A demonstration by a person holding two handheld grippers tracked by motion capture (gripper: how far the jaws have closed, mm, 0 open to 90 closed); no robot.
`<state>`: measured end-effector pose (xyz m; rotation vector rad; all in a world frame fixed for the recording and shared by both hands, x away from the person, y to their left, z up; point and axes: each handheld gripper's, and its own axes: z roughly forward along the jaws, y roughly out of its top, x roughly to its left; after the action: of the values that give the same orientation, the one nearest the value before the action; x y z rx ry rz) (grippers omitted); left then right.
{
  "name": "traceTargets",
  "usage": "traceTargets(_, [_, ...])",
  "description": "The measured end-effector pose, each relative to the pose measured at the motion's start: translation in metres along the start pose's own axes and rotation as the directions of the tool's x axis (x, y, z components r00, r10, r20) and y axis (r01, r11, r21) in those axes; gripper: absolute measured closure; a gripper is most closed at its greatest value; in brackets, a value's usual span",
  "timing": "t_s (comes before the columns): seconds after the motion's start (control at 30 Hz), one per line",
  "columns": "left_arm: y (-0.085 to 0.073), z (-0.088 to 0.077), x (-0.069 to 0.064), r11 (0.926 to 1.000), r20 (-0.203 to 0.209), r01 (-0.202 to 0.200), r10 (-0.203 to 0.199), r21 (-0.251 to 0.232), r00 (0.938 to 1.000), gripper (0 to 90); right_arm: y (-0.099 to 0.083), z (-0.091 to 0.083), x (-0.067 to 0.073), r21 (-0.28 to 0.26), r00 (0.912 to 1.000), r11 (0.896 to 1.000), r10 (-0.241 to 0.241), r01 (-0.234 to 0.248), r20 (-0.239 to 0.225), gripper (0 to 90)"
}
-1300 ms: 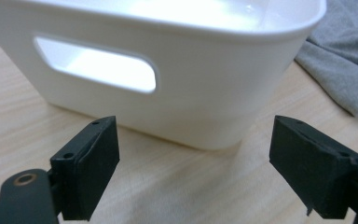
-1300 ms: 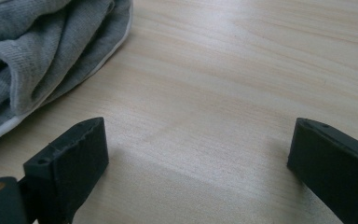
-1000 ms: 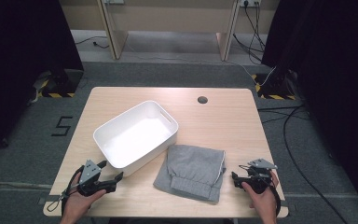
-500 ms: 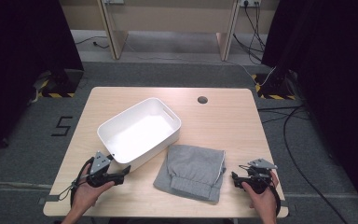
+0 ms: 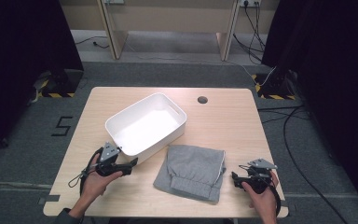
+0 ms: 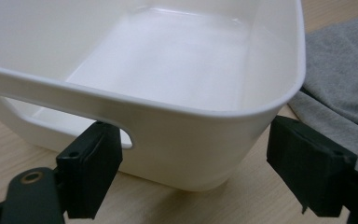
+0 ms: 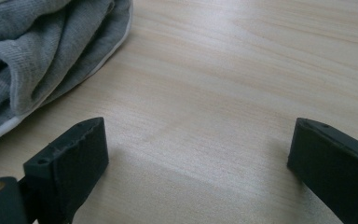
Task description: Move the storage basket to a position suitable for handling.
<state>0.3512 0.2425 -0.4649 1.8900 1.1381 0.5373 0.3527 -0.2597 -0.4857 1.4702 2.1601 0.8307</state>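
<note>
A white plastic bin (image 5: 145,125) with handle slots sits empty, left of the table's centre. A folded grey garment (image 5: 192,171) lies just to its front right. My left gripper (image 5: 131,164) is open right at the bin's near corner (image 6: 214,144), its jaws spread to either side of that corner. One handle slot (image 6: 65,122) sits above the left jaw. Near the front right edge, my right gripper (image 5: 235,178) is open over bare wood (image 7: 200,140), a short way right of the garment (image 7: 42,51).
The light wooden table (image 5: 228,126) has a round cable hole (image 5: 202,100) at the back. Cables run over the grey floor to the right. A wooden desk frame (image 5: 168,23) stands beyond the table, with dark curtains at both sides.
My left gripper has moved forward and to the right, up to the near corner of the bin. The right gripper and the garment have stayed where they were.
</note>
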Motion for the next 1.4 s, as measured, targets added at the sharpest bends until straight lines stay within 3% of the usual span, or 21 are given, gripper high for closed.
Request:
traceTargets(0.07, [0.002, 0.003, 0.000, 1.0000, 0.004, -0.002, 0.002, 0.001, 1.0000, 17.9, 0.000, 0.000, -0.001, -0.008, 1.0000, 1.000, -0.003, 0.003, -0.006, 10.4])
traceTargets(0.1, [0.002, 0.003, 0.000, 1.0000, 0.004, -0.002, 0.002, 0.001, 1.0000, 17.9, 0.000, -0.002, -0.001, -0.024, 0.9998, 1.000, 0.005, -0.005, -0.017, 16.9])
traceTargets(0.17, [0.004, 0.006, 0.000, 1.0000, 0.009, -0.005, 0.005, 0.000, 0.9999, 18.2, 0.000, -0.002, -0.003, -0.042, 0.9994, 0.999, 0.013, -0.015, -0.032, 16.1])
traceTargets(0.27, [0.005, 0.007, -0.001, 1.0000, 0.010, -0.004, 0.004, -0.001, 0.9999, 17.8, 0.001, -0.001, -0.003, -0.036, 0.9997, 0.999, 0.017, -0.018, -0.020, 18.2])
traceTargets(0.3, [0.004, 0.007, -0.001, 1.0000, 0.012, 0.000, 0.000, -0.004, 0.9999, 17.8, 0.002, -0.001, -0.003, -0.057, 1.0000, 0.998, -0.005, 0.004, -0.008, 17.8])
traceTargets(0.37, [0.004, 0.007, -0.001, 1.0000, 0.017, 0.005, -0.005, -0.006, 0.9998, 17.9, 0.004, -0.001, -0.002, -0.056, 0.9999, 0.998, 0.001, -0.002, -0.011, 17.4])
traceTargets(0.5, [0.005, 0.007, 0.000, 0.9998, 0.020, 0.015, -0.015, -0.011, 0.9997, 18.2, 0.015, -0.002, 0.001, -0.072, 0.9995, 0.997, -0.032, 0.031, -0.007, 19.0])
traceTargets(0.7, [0.005, 0.007, 0.001, 0.9997, 0.027, 0.019, -0.019, -0.013, 0.9995, 18.2, 0.048, -0.003, 0.014, -0.114, 0.9962, 0.990, -0.085, 0.082, -0.019, 20.6])
traceTargets(0.8, [0.005, 0.007, 0.002, 0.9997, 0.028, 0.020, -0.019, -0.012, 0.9994, 18.2, 0.056, -0.004, 0.016, -0.126, 0.9961, 0.989, -0.085, 0.082, -0.023, 21.2])
traceTargets(0.83, [0.004, 0.008, 0.001, 0.9997, 0.027, 0.020, -0.020, -0.014, 0.9994, 18.1, 0.069, -0.004, 0.021, -0.149, 0.9957, 0.985, -0.087, 0.082, -0.030, 21.7])
traceTargets(0.97, [0.005, 0.008, 0.002, 0.9996, 0.028, 0.023, -0.022, -0.015, 0.9994, 18.2, 0.083, -0.002, 0.026, -0.160, 0.9944, 0.983, -0.097, 0.090, -0.042, 22.2])
traceTargets(1.17, [0.005, 0.008, 0.002, 0.9996, 0.029, 0.025, -0.024, -0.016, 0.9993, 18.1, 0.116, 0.015, 0.040, -0.163, 0.9896, 0.979, -0.130, 0.119, -0.061, 23.6])
traceTargets(1.33, [0.005, 0.008, 0.002, 0.9995, 0.028, 0.025, -0.025, -0.017, 0.9993, 18.0, 0.135, 0.027, 0.057, -0.153, 0.9835, 0.975, -0.170, 0.159, -0.063, 24.1])
traceTargets(1.4, [0.005, 0.008, 0.002, 0.9995, 0.029, 0.026, -0.026, -0.017, 0.9993, 18.0, 0.151, 0.035, 0.068, -0.164, 0.9777, 0.969, -0.197, 0.183, -0.073, 24.9])
